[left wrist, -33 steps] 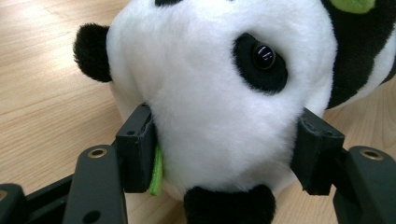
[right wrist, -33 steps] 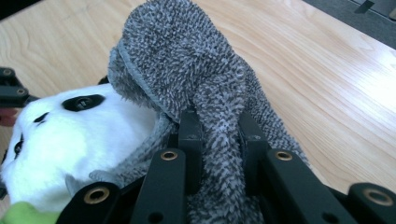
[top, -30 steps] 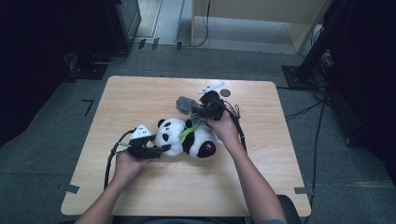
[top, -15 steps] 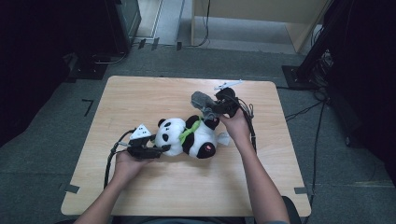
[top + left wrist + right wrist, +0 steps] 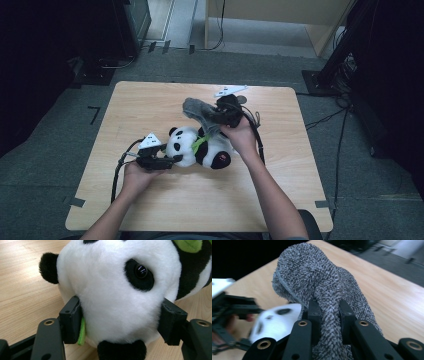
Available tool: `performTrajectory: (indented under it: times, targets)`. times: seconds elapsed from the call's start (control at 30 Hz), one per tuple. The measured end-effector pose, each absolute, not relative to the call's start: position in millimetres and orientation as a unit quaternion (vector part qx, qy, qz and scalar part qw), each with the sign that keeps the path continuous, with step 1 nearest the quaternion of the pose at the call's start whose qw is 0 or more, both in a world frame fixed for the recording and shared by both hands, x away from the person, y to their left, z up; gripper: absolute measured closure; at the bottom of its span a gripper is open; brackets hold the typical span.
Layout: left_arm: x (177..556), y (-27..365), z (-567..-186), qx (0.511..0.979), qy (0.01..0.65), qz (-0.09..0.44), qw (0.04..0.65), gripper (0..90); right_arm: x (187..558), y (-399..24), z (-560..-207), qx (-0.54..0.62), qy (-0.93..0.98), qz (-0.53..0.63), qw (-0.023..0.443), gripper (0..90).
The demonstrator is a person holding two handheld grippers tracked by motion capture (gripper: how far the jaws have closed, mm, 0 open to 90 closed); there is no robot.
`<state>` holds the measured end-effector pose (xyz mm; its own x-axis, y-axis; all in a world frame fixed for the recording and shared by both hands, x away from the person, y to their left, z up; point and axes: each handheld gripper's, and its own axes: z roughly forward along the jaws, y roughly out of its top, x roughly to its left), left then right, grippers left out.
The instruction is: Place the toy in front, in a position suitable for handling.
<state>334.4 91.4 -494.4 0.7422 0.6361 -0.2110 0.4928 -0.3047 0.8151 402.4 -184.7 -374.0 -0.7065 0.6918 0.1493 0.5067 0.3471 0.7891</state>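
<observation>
Panda toy (image 5: 200,147): plush, short white pile on a rounded head, black fuzzy ears, black eye patch around a glossy dark bead eye, black body parts; it lies on its side near the middle of the counter (image 5: 150,100).
Green piece (image 5: 199,143): a strip of bright green felt at the panda's neck; another green edge shows beside the left claw's jaw in the left gripper view.
Red mark: a small red patch on the panda's black lower part; too small to read.
Grey cloth (image 5: 198,111): looped terry texture, nubbly and soft, bunched into a rounded hump with a stitched hem; it is held above the counter over the panda's body.
Left claw (image 5: 120,322): its black blocky jaws sit on either side of the panda's head, the pads against the white fur; the jaws have just been easing apart, with the head between them.
Right claw (image 5: 329,312): clenched tight on a pinched fold of the grey cloth.
Counter: pale wood-grain board with rounded corners.
Writing: none legible.
</observation>
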Motion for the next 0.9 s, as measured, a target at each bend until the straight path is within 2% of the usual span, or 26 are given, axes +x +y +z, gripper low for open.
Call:
performTrajectory:
  times: [0.07, 0.33, 0.47, 0.7, 0.9]
  targets:
    - [334, 91, -495, 0.803, 0.352, 0.076, 0.475, 31.8, 400, -166, -380, 0.35, 0.823, 0.438, 0.086, 77.7]
    - [334, 91, -495, 0.805, 0.354, 0.075, 0.471, 30.0, 396, -124, -406, 0.312, 0.857, 0.407, 0.057, 76.5]
    - [335, 91, -496, 0.804, 0.354, 0.075, 0.472, 28.6, 398, -121, -411, 0.305, 0.86, 0.405, 0.054, 76.1]
    - [336, 90, -496, 0.8, 0.362, 0.072, 0.474, 28.5, 401, -123, -416, 0.303, 0.869, 0.379, 0.091, 76.3]
    - [336, 91, -496, 0.8, 0.362, 0.069, 0.473, 28.6, 411, -137, -421, 0.334, 0.865, 0.362, 0.095, 76.2]
